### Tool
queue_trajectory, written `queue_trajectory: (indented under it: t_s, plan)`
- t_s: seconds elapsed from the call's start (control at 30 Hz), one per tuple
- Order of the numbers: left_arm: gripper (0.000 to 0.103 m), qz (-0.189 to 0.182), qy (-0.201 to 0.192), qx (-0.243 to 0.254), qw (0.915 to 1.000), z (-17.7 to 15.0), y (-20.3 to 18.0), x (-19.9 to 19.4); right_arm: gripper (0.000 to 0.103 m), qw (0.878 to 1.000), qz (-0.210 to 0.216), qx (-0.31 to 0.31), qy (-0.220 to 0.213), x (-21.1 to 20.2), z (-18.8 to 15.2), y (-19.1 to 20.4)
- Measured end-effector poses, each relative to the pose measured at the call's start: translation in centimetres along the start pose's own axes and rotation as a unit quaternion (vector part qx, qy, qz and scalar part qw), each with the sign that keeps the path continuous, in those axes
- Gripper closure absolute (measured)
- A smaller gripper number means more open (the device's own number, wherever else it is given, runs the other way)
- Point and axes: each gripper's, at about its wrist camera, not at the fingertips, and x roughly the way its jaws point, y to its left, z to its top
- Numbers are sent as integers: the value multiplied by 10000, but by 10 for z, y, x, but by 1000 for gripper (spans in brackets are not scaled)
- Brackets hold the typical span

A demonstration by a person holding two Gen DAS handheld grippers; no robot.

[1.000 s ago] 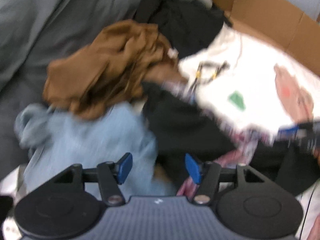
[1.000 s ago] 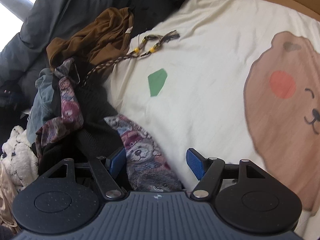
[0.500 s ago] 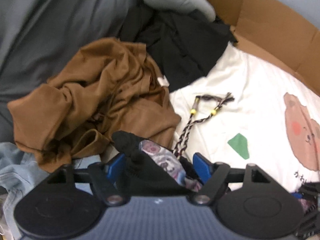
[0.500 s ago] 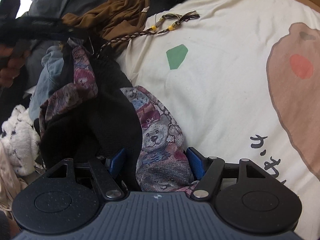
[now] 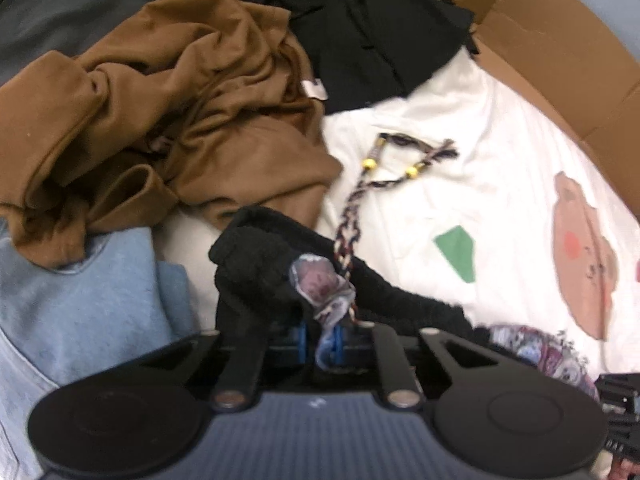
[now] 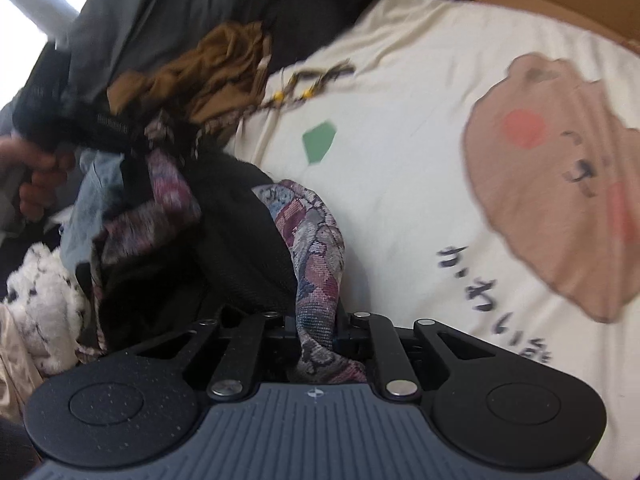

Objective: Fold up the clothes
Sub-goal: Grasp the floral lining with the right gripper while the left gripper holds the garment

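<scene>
Both grippers just clamped down on the same garment, a black knit thing w/ a patterned tapestry lining (bear print, purple/blue). Left gripper (image 5: 320, 340) has closed its jaws on a bunched bit of patterned edge (image 5: 320, 280), w/ the braided cord (image 5: 348, 236) trailing right beside it. Right gripper (image 6: 320, 334) has closed on another patterned fold (image 6: 316, 240), pinched tight. Two grab points prob so it can be lifted and spread out; it's a crumpled heap rn, so folding hasn't really started imo. It sits at the edge of the cream bear-print sheet (image 5: 500, 200), between that and the pile: brown top (image 5: 172, 100), light blue sweatshirt (image 5: 80, 300). Cardboard box (image 5: 560, 60) behind. Cord might snag tbh.
</scene>
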Motion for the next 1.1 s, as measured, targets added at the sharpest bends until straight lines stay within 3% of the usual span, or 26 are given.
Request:
queue_trajectory:
  t_s: [0.43, 0.7, 1.1]
  plan:
    - [92, -927, 66, 356, 9950, 4, -53, -2, 93, 9927, -771, 750, -555, -84, -16, -54]
    - [93, -1638, 286, 757, 9832, -1, -109, 8, 93, 9738, -1428, 1514, -916, -154, -54, -91]
    - [93, -2248, 776, 1390, 9613, -21, -178, 21, 93, 9450, -2095, 2181, -1242, -222, -106, -105]
